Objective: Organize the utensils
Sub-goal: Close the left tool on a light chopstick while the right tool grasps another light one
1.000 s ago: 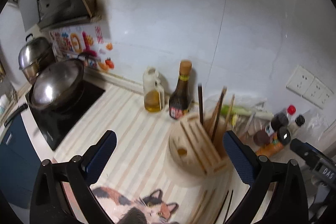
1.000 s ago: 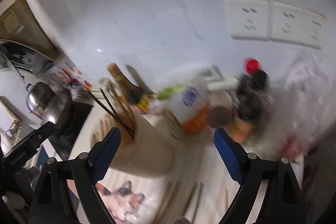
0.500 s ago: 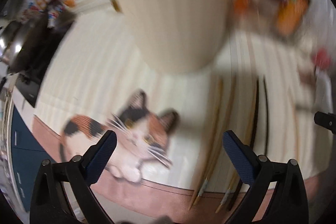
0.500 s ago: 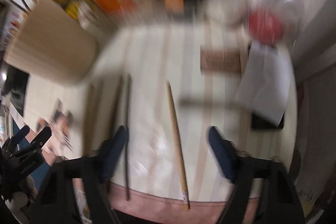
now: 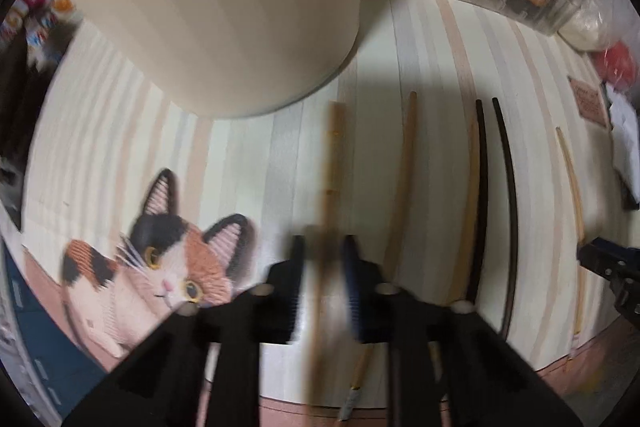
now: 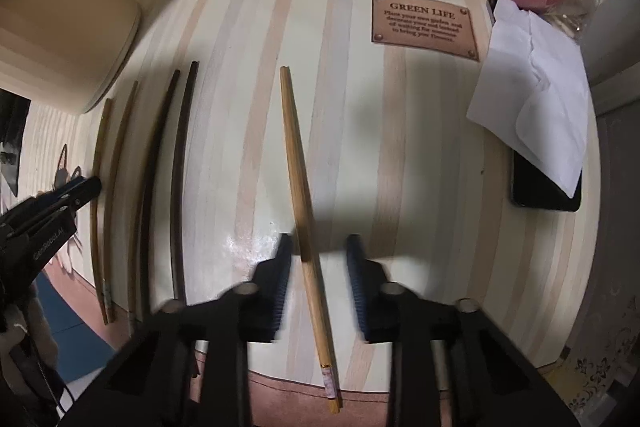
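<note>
Grippers [image 5: 325, 259] [image 6: 316, 259] closing around chopsticks [image 5: 330, 187] [image 6: 298, 163]; left seemingly pinching.

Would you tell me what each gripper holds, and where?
Both were just closing. Left gripper pinches a light wooden chopstick toward its near end; right gripper straddles a bamboo chopstick, ungripped.
</note>
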